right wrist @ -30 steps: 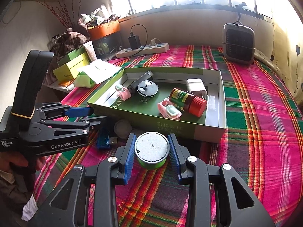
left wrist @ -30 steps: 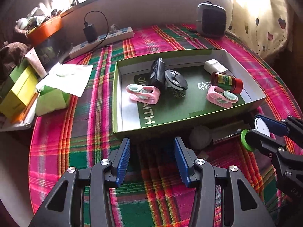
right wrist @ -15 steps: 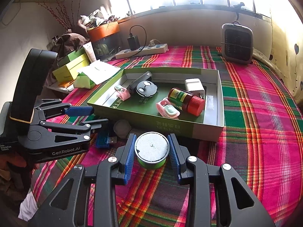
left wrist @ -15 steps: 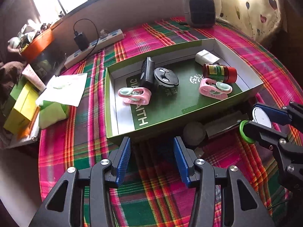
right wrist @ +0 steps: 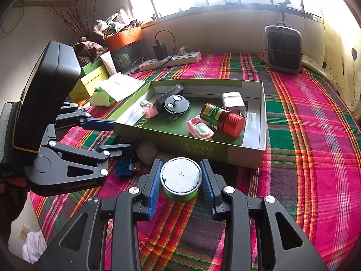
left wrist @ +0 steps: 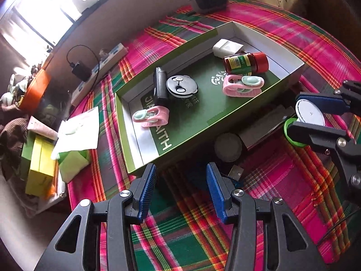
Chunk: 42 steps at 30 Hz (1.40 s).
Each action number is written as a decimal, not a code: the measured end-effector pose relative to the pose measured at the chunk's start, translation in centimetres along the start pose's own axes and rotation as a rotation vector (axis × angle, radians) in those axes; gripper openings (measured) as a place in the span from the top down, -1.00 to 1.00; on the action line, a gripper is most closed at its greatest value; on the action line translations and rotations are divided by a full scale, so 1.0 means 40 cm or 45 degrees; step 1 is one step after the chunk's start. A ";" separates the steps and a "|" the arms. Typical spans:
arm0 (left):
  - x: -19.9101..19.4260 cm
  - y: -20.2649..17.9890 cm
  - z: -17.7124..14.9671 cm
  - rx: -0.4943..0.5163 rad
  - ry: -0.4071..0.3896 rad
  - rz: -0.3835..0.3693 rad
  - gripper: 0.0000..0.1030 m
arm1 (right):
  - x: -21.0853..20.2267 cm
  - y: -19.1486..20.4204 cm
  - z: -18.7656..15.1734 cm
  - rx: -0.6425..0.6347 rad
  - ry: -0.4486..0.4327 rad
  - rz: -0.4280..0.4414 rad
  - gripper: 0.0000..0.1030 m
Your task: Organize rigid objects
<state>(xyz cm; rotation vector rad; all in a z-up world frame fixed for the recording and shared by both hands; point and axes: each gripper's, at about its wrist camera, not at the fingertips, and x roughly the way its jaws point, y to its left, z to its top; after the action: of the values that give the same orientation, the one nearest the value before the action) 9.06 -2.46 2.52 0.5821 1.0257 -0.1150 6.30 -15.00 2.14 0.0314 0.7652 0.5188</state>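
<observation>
While the right gripper (right wrist: 180, 181) is clamped on the green tin (right wrist: 180, 180), just in front of the box (right wrist: 244, 155), the left gripper (left wrist: 180, 189) holds nothing, its jaws apart over the cloth (left wrist: 180, 225). Between the left gripper and the box wall lie a grey disc (left wrist: 228, 144) and a blue USB part (right wrist: 127, 166). Inside the box sit two pink clips (left wrist: 151, 116), a black case (left wrist: 160, 88), a round black lid (left wrist: 181, 85), a red-capped jar (left wrist: 246, 62) and a white block (left wrist: 227, 47). Only the right view shows the window, the heater (right wrist: 283, 47) whole, and the left gripper's body. The left view shows the tin's white top side-on.
</observation>
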 end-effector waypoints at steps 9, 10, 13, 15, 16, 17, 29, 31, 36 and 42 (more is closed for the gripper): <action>0.006 0.017 -0.080 -0.002 0.065 0.010 0.11 | -0.001 0.009 -0.003 -0.012 -0.001 -0.008 0.31; 0.011 0.013 -0.095 0.004 0.071 -0.002 0.11 | -0.002 0.010 -0.004 -0.013 -0.001 -0.011 0.31; -0.001 0.021 -0.117 -0.042 0.039 -0.026 0.12 | -0.002 0.012 -0.005 -0.017 -0.001 -0.018 0.31; -0.009 0.031 -0.128 -0.093 0.011 -0.074 0.12 | -0.001 0.013 -0.007 -0.018 0.002 -0.026 0.31; -0.010 0.032 -0.129 -0.113 0.002 -0.087 0.12 | 0.000 0.014 -0.007 -0.019 0.004 -0.028 0.31; -0.011 0.035 -0.132 -0.145 -0.009 -0.106 0.12 | 0.000 0.014 -0.007 -0.020 0.006 -0.031 0.31; -0.008 0.035 -0.108 -0.544 -0.139 -0.366 0.12 | 0.001 0.015 -0.011 -0.019 0.018 -0.065 0.31; -0.007 0.027 -0.100 -0.542 -0.143 -0.357 0.11 | 0.001 0.015 -0.011 -0.020 0.020 -0.066 0.31; -0.002 0.012 -0.097 -0.525 -0.118 -0.318 0.11 | 0.010 0.013 -0.010 -0.016 0.034 -0.062 0.31; 0.010 0.009 -0.108 -0.531 -0.092 -0.277 0.11 | 0.016 0.014 -0.012 -0.016 0.042 -0.054 0.31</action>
<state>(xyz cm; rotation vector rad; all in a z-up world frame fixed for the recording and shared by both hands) 6.07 0.09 0.67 0.0863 1.0039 -0.1089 6.12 -14.31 1.49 -0.0051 0.7934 0.4846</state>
